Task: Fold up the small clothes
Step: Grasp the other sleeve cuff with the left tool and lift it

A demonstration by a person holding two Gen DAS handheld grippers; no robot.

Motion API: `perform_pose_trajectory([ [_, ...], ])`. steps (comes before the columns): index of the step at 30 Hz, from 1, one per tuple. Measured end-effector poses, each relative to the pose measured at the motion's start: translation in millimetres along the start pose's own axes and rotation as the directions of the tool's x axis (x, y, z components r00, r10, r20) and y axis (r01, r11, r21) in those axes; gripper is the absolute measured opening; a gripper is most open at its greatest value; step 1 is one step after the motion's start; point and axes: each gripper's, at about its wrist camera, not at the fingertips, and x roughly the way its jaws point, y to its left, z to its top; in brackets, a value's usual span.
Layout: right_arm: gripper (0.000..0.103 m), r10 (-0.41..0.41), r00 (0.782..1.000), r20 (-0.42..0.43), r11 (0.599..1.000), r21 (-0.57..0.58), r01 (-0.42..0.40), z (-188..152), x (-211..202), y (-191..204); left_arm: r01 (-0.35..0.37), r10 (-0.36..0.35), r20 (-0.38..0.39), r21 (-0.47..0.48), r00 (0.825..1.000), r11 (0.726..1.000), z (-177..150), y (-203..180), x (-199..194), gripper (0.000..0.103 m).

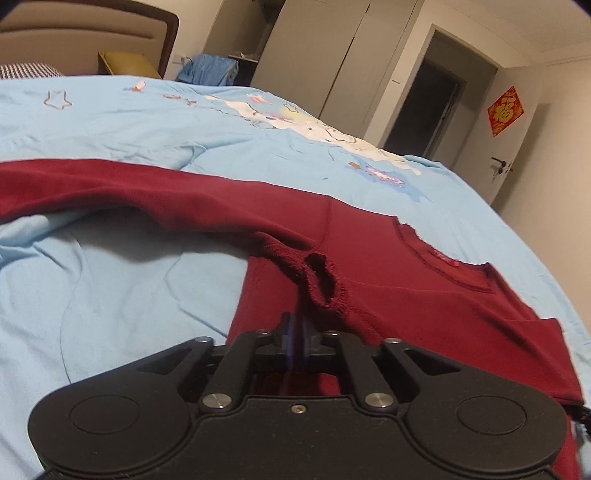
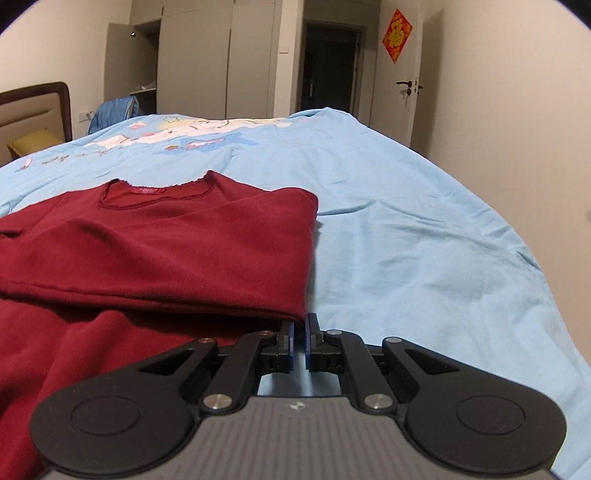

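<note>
A dark red long-sleeved top [image 1: 388,258] lies on the light blue bed sheet [image 1: 122,273]. Its neckline [image 1: 443,264] points away, and one sleeve [image 1: 110,184] stretches far to the left. My left gripper [image 1: 297,328] is shut on a bunched fold of the top near the armpit [image 1: 325,284]. In the right wrist view the top [image 2: 177,243] has its right side folded over the body, with a straight folded edge on the right. My right gripper [image 2: 300,332] sits just behind the fold's near corner, open by a narrow gap with only sheet showing between its fingers.
The bed sheet [image 2: 424,240] spreads wide to the right of the top. A headboard [image 1: 92,33] and a yellow cushion [image 1: 125,62] are at the far left. Wardrobes [image 2: 221,62], a dark doorway [image 2: 328,66] and a door [image 2: 413,74] stand beyond the bed.
</note>
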Motion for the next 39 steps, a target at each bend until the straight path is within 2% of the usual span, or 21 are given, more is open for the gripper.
perform_pose_trajectory([
  [1, 0.007, 0.005, 1.0, -0.002, 1.0, 0.005, -0.005, 0, -2, -1, 0.01, -0.01, -0.001, -0.002, 1.0, 1.0, -1, 0, -4, 0.018],
  [3, 0.007, 0.024, 1.0, -0.001, 1.0, 0.017, -0.024, -1, -8, -2, 0.028, -0.028, -0.008, 0.011, 1.0, 1.0, -2, 1, -11, 0.038],
  [4, 0.011, 0.031, 1.0, 0.001, 0.999, 0.018, -0.031, -1, -11, -2, 0.036, -0.036, -0.009, 0.02, 0.999, 0.999, -2, 2, -15, 0.044],
  [5, 0.018, 0.032, 0.999, 0.004, 0.999, 0.014, -0.032, -1, -15, -2, 0.041, -0.041, -0.008, 0.027, 0.999, 0.999, -2, 2, -19, 0.057],
  [6, 0.023, 0.032, 0.999, 0.008, 0.999, 0.007, -0.032, -2, -19, -1, 0.049, -0.049, -0.002, 0.033, 0.999, 0.998, -2, 3, -25, 0.065],
  [7, 0.032, 0.034, 0.999, 0.013, 0.999, 0.002, -0.034, -3, -23, -1, 0.056, -0.057, 0.003, 0.039, 0.998, 0.998, -1, 6, -30, 0.069],
  [9, 0.043, 0.047, 0.999, 0.026, 0.999, -0.003, -0.046, -5, -32, 1, 0.041, -0.042, 0.01, 0.05, 0.999, 0.998, 1, 11, -42, 0.088],
  [11, 0.06, 0.063, 0.997, 0.037, 0.998, -0.004, -0.063, -8, -42, 3, 0.018, -0.019, 0.025, 0.046, 1.0, 0.999, 4, 23, -54, 0.092],
  [12, 0.066, 0.077, 0.996, 0.045, 0.997, -0.003, -0.077, -9, -47, 4, 0.008, -0.009, 0.025, 0.041, 1.0, 0.999, 7, 31, -60, 0.096],
  [14, 0.085, 0.12, 0.991, 0.063, 0.993, 0.0, -0.12, -12, -59, 6, -0.022, 0.022, 0.025, 0.024, 0.999, 0.999, 12, 49, -70, 0.1],
  [16, 0.095, 0.17, 0.982, 0.08, 0.985, -0.009, -0.17, -15, -71, 11, -0.06, 0.06, 0.035, -0.005, 0.998, 0.998, 20, 72, -79, 0.1],
  [19, 0.102, 0.227, 0.969, 0.1, 0.974, -0.046, -0.224, -20, -87, 25, -0.131, 0.136, 0.056, -0.079, 0.989, 0.988, 32, 110, -89, 0.101],
  [23, 0.103, 0.277, 0.955, 0.107, 0.958, -0.107, -0.266, -25, -103, 48, -0.185, 0.207, 0.096, -0.204, 0.974, 0.961, 50, 158, -100, 0.101],
  [26, 0.103, 0.3, 0.947, 0.114, 0.947, -0.154, -0.281, -28, -111, 63, -0.231, 0.278, 0.11, -0.322, 0.954, 0.918, 62, 190, -104, 0.101],
  [30, 0.103, 0.319, 0.942, 0.101, 0.938, -0.176, -0.298, -32, -116, 79, -0.258, 0.345, 0.114, -0.461, 0.931, 0.849, 69, 223, -105, 0.101],
  [32, 0.103, 0.328, 0.941, 0.084, 0.935, -0.172, -0.31, -34, -116, 85, -0.272, 0.378, 0.12, -0.503, 0.918, 0.821, 69, 234, -103, 0.099],
  [34, 0.103, 0.334, 0.94, 0.069, 0.932, -0.172, -0.319, -38, -115, 90, -0.29, 0.411, 0.128, -0.524, 0.903, 0.801, 71, 238, -101, 0.091],
  [35, 0.103, 0.336, 0.94, 0.061, 0.931, -0.175, -0.322, -40, -115, 92, -0.307, 0.431, 0.13, -0.527, 0.893, 0.793, 71, 238, -100, 0.081],
  [37, 0.103, 0.338, 0.94, 0.048, 0.928, -0.181, -0.325, -43, -115, 95, -0.367, 0.502, 0.137, -0.526, 0.854, 0.767, 74, 237, -99, 0.051],
  [38, 0.103, 0.34, 0.939, 0.044, 0.927, -0.181, -0.327, -45, -115, 96, -0.393, 0.537, 0.14, -0.534, 0.832, 0.749, 76, 240, -97, 0.025],
  [39, 0.103, 0.342, 0.939, 0.041, 0.927, -0.18, -0.33, -46, -115, 97, -0.397, 0.551, 0.144, -0.549, 0.822, 0.736, 77, 243, -97, 0.011],
])
